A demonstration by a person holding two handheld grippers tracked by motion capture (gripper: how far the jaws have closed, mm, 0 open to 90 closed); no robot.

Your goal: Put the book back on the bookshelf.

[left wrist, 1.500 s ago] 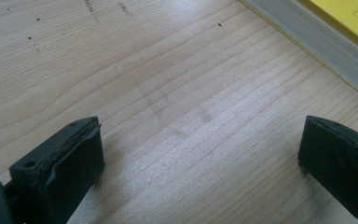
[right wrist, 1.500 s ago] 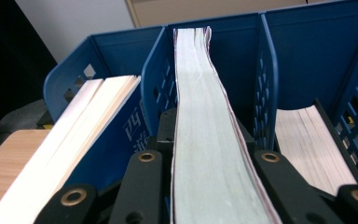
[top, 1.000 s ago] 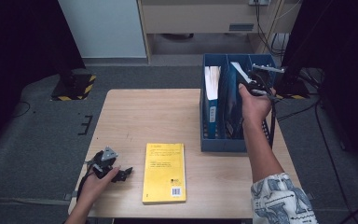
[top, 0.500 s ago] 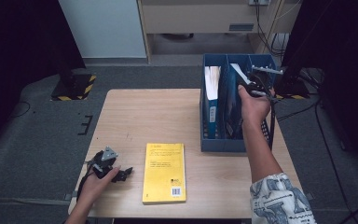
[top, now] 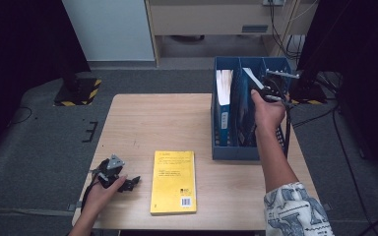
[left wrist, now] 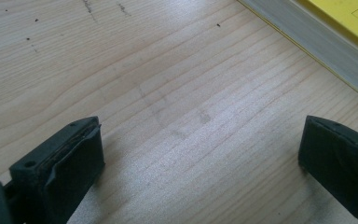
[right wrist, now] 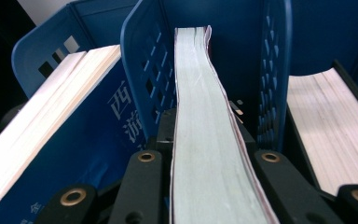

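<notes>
Our right gripper (right wrist: 205, 186) is clamped on a book (right wrist: 205, 116) standing in the middle slot of the blue rack (top: 236, 150). It bows, so it may catch the divider, or perhaps slip. Our left gripper (top: 128, 183) rests agape on the table (top: 167, 123).

The high view looks forward and down over the table (top: 177, 118) from the person's side. The left gripper view sits close above the wood, facing the yellow book's (left wrist: 340, 28) edge, which the high view shares. The right gripper view peers closely into what seems the blue file rack (right wrist: 144, 56).
</notes>
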